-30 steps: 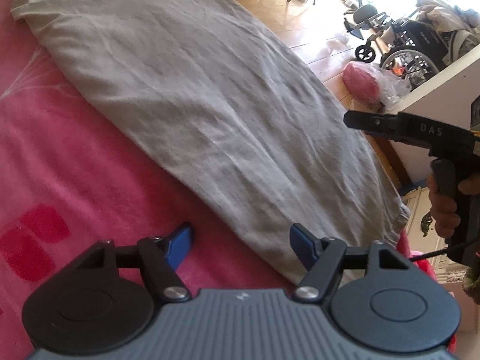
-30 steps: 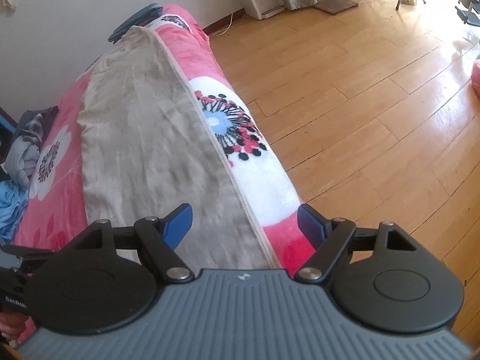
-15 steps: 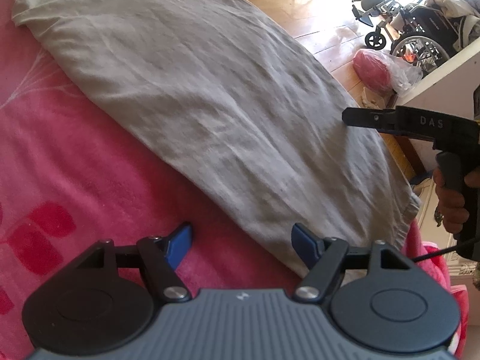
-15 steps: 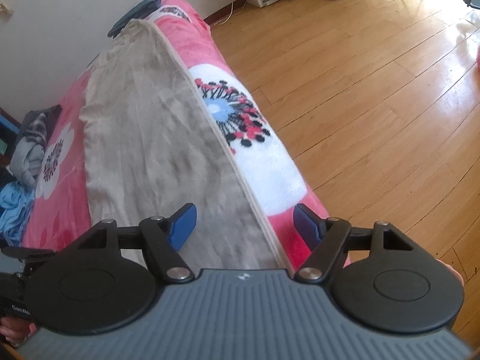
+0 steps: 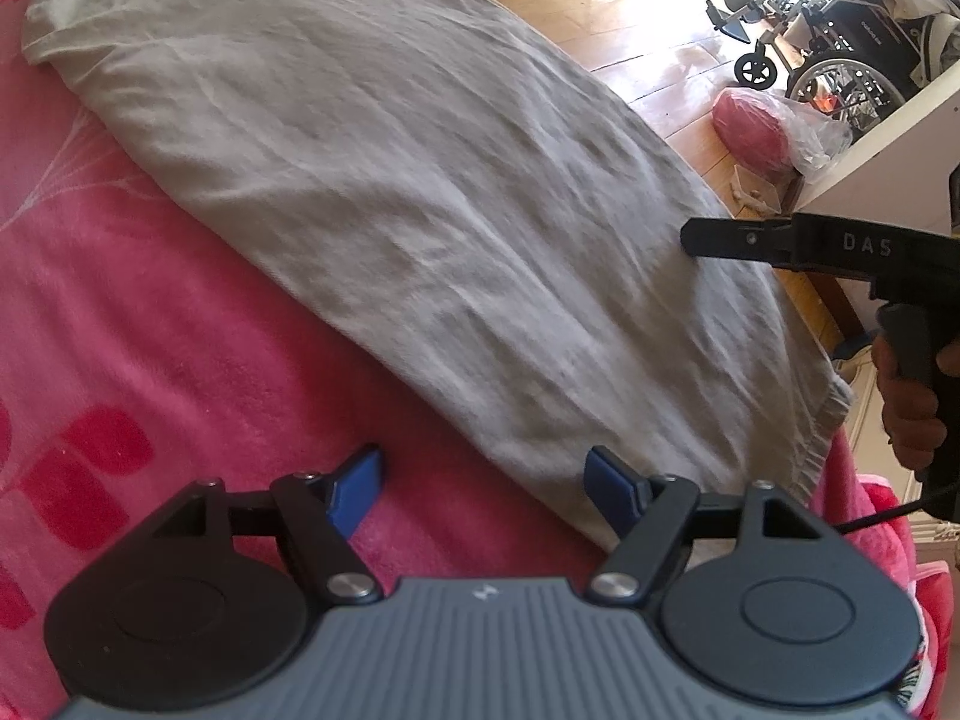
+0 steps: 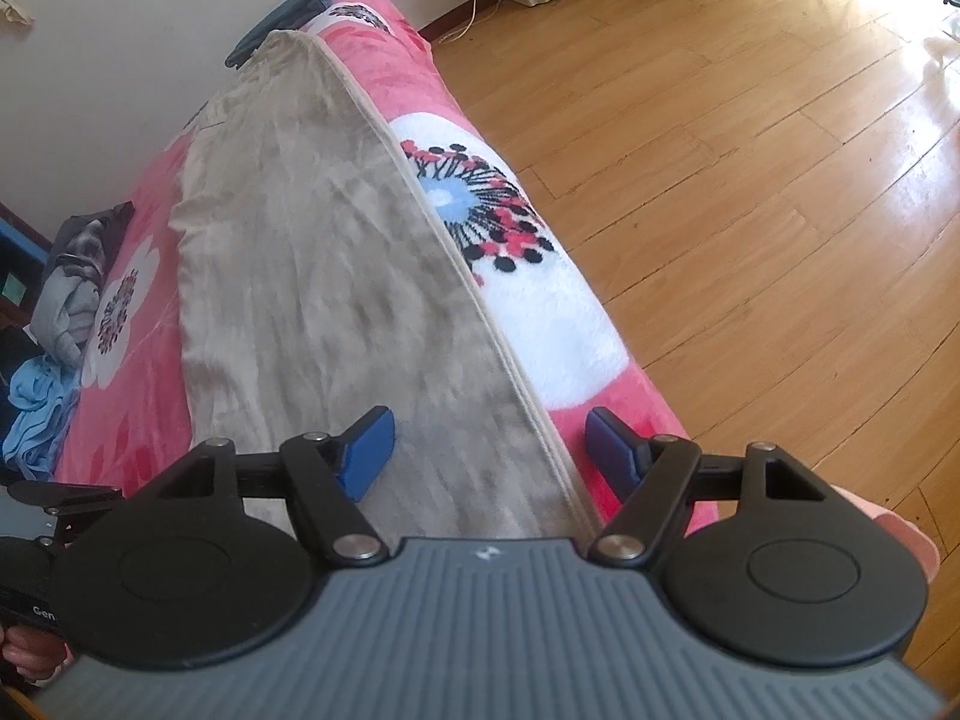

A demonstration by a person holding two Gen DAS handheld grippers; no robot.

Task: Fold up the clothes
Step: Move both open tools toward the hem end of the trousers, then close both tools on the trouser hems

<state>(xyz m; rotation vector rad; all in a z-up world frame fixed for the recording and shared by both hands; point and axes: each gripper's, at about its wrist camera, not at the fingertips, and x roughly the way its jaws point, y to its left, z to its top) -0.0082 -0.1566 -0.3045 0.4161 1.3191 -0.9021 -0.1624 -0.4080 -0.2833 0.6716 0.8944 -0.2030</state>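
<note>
A: Where is the beige garment (image 5: pixel 420 210) found?

B: It is spread flat along the bed (image 5: pixel 120 312), its hem beside the bed's floor-side edge. Both the left tongs (image 5: pixel 483 480) and the right tongs (image 6: pixel 489 444) are held spread; nothing is pinched.

A: What could be spoiled?

B: Pink blanket (image 6: pixel 576 324) could be pinched with the hem, or only 1 layer caught, so the fold is dragged crooked.

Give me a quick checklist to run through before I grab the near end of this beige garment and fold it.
1. Beige garment spread flat on the pink blanket: ok.
2. Left gripper open, nothing between its fingers: ok.
3. Right gripper open, straddling the garment's seamed edge: ok.
4. Left gripper over the garment's near corner: not ok, mostly over blanket.
5. Underside free of bunched fabric: cannot tell.
</note>
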